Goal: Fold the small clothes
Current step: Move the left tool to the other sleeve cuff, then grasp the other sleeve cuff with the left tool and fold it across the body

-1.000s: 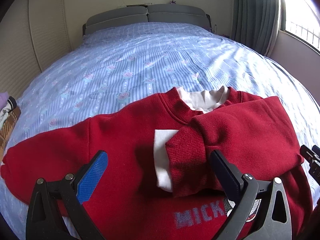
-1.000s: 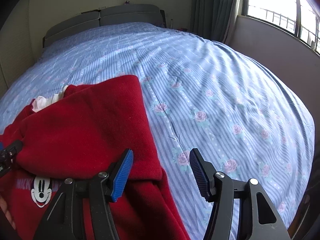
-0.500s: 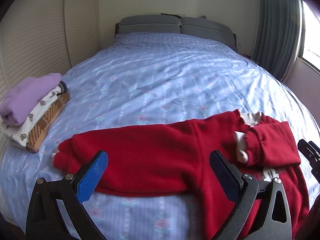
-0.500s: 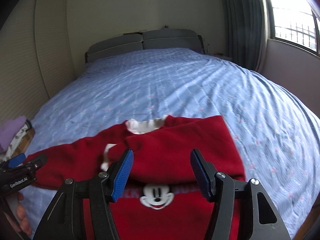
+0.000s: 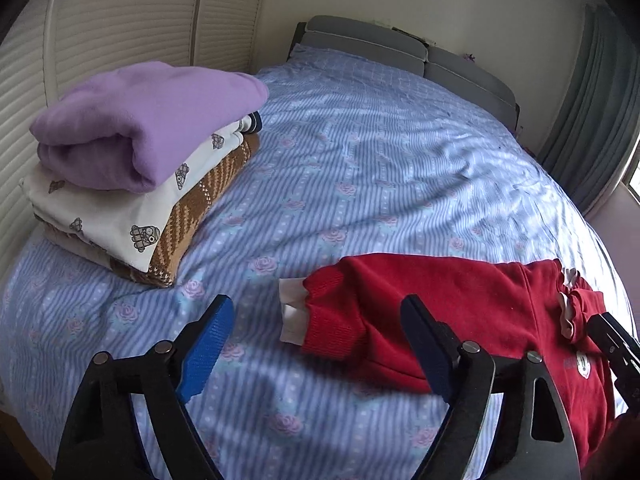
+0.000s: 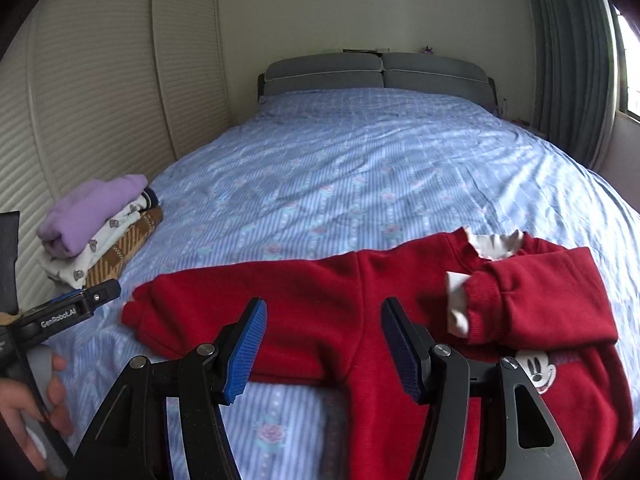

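One red sweatshirt [image 6: 360,308], three folded garments [image 5: 140,168] in one stack, two grippers, one bed [image 6: 360,168].

Garment: red sweatshirt [image 6: 340,300], cartoon mouse print, white collar.
Pose: flat, front up; one sleeve folded across chest, other outstretched.
Place: blue floral bedspread [image 6: 360,168].

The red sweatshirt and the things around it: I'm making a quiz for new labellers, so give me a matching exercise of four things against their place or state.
Things:
1. red sweatshirt
2. purple garment
3. one sleeve cuff
4. left gripper

Place or state:
A. on top of the folded stack
B. folded in across the chest
C. lying on the blue bedspread, one sleeve stretched out
D. empty, jaws apart and just been closing, over the bed beside the outstretched cuff

Pairs: 1-C, 2-A, 3-B, 4-D
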Demonstrator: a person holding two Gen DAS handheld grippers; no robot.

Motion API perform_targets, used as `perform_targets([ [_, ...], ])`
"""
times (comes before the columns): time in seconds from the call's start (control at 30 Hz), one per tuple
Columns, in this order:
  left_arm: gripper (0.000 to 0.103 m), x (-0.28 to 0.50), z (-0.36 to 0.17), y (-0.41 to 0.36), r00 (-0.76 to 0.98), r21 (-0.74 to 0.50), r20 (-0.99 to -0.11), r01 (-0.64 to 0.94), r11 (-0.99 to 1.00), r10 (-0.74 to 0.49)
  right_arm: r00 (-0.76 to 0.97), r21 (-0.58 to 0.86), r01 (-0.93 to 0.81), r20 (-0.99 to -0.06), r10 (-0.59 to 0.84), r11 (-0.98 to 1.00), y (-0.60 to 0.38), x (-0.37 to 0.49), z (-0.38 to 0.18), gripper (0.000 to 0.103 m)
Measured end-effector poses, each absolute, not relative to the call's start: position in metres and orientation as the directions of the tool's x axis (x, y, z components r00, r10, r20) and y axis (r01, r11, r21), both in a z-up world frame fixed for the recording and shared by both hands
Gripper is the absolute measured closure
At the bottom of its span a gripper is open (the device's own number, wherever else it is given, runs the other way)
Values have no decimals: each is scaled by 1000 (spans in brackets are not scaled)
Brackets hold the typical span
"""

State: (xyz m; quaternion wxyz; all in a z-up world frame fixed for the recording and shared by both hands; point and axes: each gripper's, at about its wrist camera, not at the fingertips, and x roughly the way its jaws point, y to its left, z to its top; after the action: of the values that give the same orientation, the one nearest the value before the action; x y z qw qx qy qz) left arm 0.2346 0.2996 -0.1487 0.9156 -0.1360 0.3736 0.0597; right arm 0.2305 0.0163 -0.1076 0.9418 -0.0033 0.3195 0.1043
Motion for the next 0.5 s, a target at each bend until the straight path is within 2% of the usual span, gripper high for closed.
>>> perform_targets([
  [0.23,42,248,-179,311,691,-282,-717,-172,944,-88,769,18,-205,-616,172,979,39,235,-115,43],
  [0.5,67,252,-205,329,701,-436,-682,-160,886,-209,744,-7,-198,-652,146,980,42,236,-130,43],
])
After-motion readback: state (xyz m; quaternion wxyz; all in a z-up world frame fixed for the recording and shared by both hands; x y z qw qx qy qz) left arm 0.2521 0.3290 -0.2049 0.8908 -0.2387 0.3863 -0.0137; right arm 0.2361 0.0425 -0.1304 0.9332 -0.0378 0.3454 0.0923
